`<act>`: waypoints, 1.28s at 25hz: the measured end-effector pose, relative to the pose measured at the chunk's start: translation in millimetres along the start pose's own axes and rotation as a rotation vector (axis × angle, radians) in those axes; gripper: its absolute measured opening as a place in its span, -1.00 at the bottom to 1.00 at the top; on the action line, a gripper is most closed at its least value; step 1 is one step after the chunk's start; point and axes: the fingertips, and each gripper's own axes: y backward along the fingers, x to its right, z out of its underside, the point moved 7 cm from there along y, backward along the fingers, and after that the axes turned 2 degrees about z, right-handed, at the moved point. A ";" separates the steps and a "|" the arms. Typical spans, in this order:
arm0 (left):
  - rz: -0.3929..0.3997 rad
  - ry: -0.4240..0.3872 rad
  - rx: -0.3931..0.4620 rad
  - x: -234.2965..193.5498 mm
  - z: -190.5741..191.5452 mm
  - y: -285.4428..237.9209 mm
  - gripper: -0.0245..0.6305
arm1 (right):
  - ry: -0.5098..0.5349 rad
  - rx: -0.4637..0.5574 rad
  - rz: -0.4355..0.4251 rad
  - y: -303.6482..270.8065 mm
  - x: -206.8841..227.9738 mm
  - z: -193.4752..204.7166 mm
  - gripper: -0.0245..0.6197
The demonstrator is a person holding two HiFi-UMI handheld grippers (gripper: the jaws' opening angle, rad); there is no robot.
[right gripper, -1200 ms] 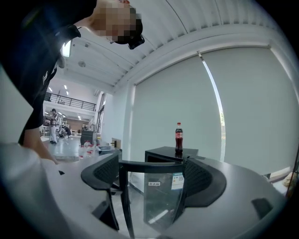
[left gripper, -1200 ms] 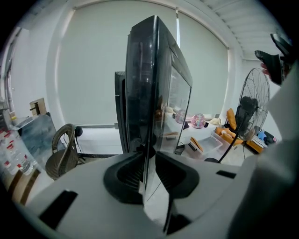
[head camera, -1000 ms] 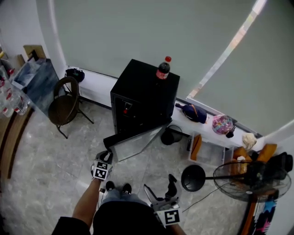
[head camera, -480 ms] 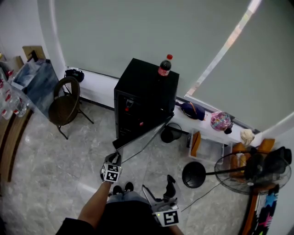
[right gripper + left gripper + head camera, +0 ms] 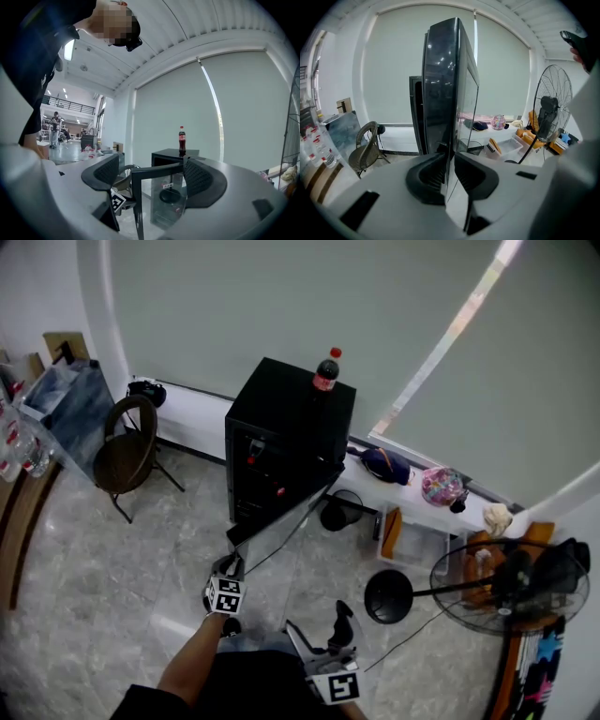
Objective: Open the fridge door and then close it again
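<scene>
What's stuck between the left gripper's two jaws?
The edge of the open fridge door, with the left gripper shut on it. The left gripper view shows it best.

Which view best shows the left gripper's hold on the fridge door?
Left gripper view: the left gripper clamps the fridge door edge close up. Head view shows it tiny; right gripper view shows the door, the grip mostly hidden.

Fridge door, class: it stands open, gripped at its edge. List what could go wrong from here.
1. The left tongs pinch only the thin free edge of the fridge door, so they may slip off mid-swing.
2. The cola bottle stands upright on the fridge, and a hard shut could topple it.
</scene>
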 end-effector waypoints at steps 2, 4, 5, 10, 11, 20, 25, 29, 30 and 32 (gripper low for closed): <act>-0.008 0.010 -0.002 6.6 4.0 -0.7 -0.75 | 0.000 0.010 -0.011 3.4 9.1 -0.9 0.44; -0.031 0.011 0.000 12.2 -0.6 4.6 -0.75 | 0.002 0.017 -0.033 6.9 18.6 -2.4 0.44; -0.042 0.017 -0.001 15.7 -1.1 6.6 -0.75 | 0.003 0.020 -0.047 9.0 23.9 -3.5 0.44; -0.092 0.057 0.001 36.8 5.0 10.3 -0.75 | 0.014 0.016 -0.093 20.8 59.4 -3.1 0.44; -0.101 0.063 0.002 41.2 5.8 10.9 -0.75 | 0.013 0.015 -0.096 22.7 66.9 -2.5 0.44; -0.173 0.116 0.004 81.4 13.2 16.3 -0.75 | 0.006 0.029 -0.195 37.2 104.1 -0.9 0.44; -0.212 0.137 0.003 104.7 15.6 15.2 -0.76 | 0.000 0.029 -0.252 51.4 126.6 3.4 0.44; -0.238 0.156 0.002 123.7 18.1 18.2 -0.76 | -0.002 0.028 -0.284 65.7 143.3 3.1 0.44; -0.245 0.163 0.002 128.4 18.1 18.3 -0.76 | -0.001 0.024 -0.292 68.9 147.6 3.3 0.44; -0.261 0.176 -0.004 138.0 17.2 18.1 -0.77 | -0.001 0.021 -0.304 74.1 156.6 3.6 0.44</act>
